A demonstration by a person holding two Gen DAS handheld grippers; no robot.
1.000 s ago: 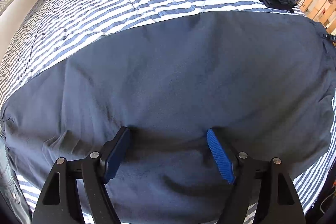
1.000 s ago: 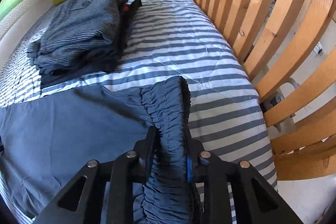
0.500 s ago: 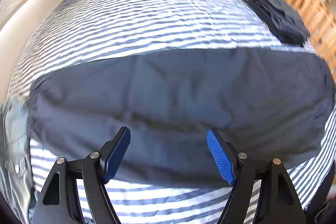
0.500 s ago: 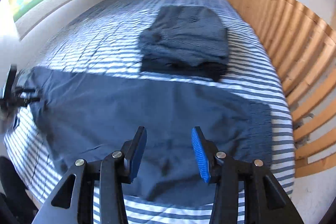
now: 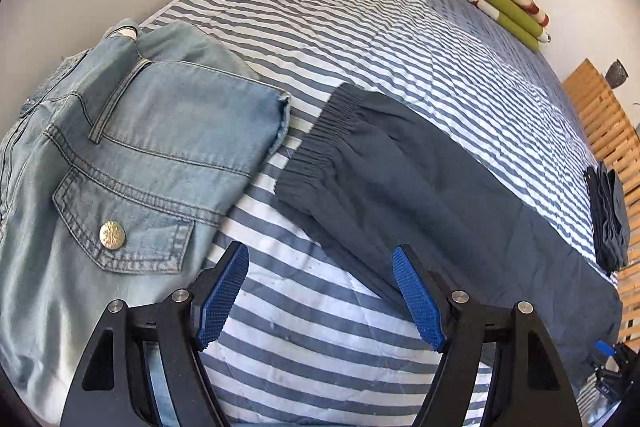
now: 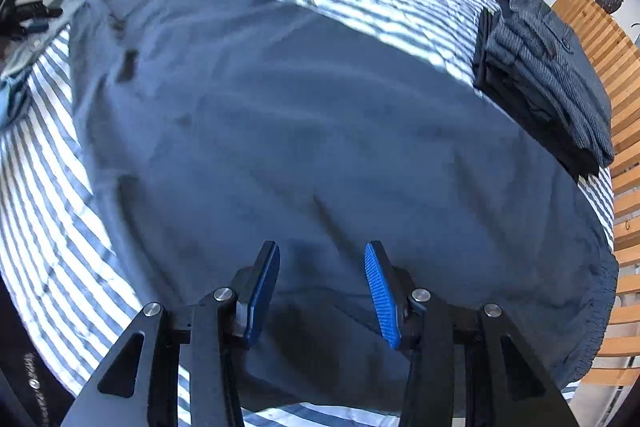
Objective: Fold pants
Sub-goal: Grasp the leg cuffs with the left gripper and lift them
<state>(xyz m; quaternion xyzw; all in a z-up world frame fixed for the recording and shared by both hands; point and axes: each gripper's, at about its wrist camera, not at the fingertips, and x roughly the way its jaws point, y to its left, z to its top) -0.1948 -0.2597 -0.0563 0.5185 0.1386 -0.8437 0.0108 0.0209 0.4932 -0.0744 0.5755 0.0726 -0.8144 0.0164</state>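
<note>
Dark blue elastic-waist pants point(image 6: 304, 131) lie halved lengthwise on striped bedcover point(image 5: 360, 39)
Both grippers, left point(image 5: 320, 301) and right point(image 6: 322, 293), hover open, empty; next likely grasping one end to fold crosswise

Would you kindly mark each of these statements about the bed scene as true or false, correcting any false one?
1. The right gripper is clamped on the waistband. False: its jaws have just been opening and now stand apart over the dark blue pants with nothing between them.
2. The left gripper is open and holds nothing. True.
3. The light denim jeans lie on top of the dark blue pants. False: they lie beside them, near the elastic end.
4. A stack of folded clothes sits by the wooden slats. True.
5. The striped bedcover is plain white. False: it has blue-grey and white stripes.
</note>
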